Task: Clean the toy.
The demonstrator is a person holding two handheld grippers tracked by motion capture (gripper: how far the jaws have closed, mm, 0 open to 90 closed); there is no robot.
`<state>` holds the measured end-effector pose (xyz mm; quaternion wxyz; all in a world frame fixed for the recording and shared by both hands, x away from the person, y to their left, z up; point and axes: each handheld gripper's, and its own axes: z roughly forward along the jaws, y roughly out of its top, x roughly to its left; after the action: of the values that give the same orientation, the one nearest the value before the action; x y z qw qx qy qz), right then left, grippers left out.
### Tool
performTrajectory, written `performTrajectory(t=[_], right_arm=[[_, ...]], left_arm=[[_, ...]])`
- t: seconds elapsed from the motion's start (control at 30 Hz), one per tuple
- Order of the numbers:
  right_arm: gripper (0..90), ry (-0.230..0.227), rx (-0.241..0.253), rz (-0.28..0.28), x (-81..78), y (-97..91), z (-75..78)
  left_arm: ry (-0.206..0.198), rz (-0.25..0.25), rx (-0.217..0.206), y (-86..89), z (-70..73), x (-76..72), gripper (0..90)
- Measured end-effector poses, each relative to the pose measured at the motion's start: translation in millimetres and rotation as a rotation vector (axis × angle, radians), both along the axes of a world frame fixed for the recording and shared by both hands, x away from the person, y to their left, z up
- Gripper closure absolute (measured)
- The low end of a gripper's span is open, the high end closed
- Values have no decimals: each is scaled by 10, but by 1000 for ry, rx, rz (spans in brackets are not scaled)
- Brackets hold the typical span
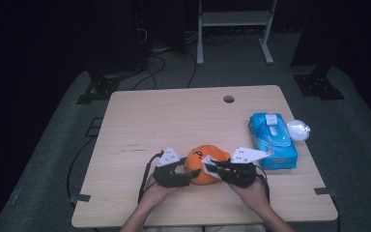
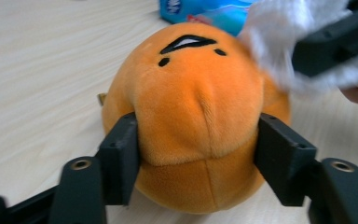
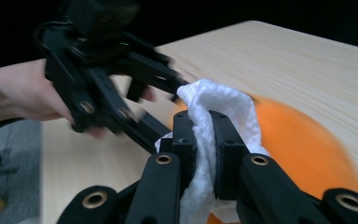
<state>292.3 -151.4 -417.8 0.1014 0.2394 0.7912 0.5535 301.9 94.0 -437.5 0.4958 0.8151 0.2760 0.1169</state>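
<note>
Motion blurs the white wipe (image 2: 289,51), which hides part of the orange plush toy (image 3: 303,149).

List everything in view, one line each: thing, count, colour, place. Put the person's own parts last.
plush toy: one, orange with a black face, near edge of the table, between the grippers
white wipe: one, white, pinched in the right gripper, against the plush toy
wipes pack: one, blue, right part of the table
crumpled ball: one, whitish, right of the wipes pack
table: one, light wood, with a round hole near its far edge
left gripper: one, black, jaws on both sides of the plush toy
right gripper: one, black, shut on the white wipe
hands: two, at the near edge
</note>
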Motion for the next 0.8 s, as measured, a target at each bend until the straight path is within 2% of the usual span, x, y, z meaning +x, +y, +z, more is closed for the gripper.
performTrajectory(t=[0.07,0.1,0.17,0.23,0.33,0.4,0.47,0.5,0.57,0.63,0.73,0.8], right_arm=[[810,-27,-24,15,-38,89,33],[811,-41,-30,12,-30,97,37],[811,-38,-26,-16,2,32,35],[811,-40,-27,-65,43,-61,30],[811,-16,-27,-114,116,-185,-19],[811,-5,-20,-119,121,-204,-36],[811,-17,-20,-99,72,-147,-15],[811,-26,-14,-69,27,-81,4],[810,-41,-14,-20,-38,37,31],[811,-72,-37,9,-85,148,65],[811,-87,-52,-20,-60,127,99],[811,-89,-49,-68,-8,22,108]], left_arm=[[-31,-10,32,-47,11,-42,401],[-32,-12,32,-44,12,-43,403],[-23,-15,26,-18,5,-26,402],[-9,8,-3,6,-8,-1,361],[37,57,-53,13,-33,41,179],[44,45,-53,-4,-42,41,207],[6,38,-34,-34,-21,11,298],[-15,29,-19,-54,-9,-8,333],[-53,13,5,-102,1,-52,367],[-89,-5,43,-148,7,-100,384],[-115,-19,64,-158,7,-122,397],[-107,-20,61,-144,-5,-119,394]])
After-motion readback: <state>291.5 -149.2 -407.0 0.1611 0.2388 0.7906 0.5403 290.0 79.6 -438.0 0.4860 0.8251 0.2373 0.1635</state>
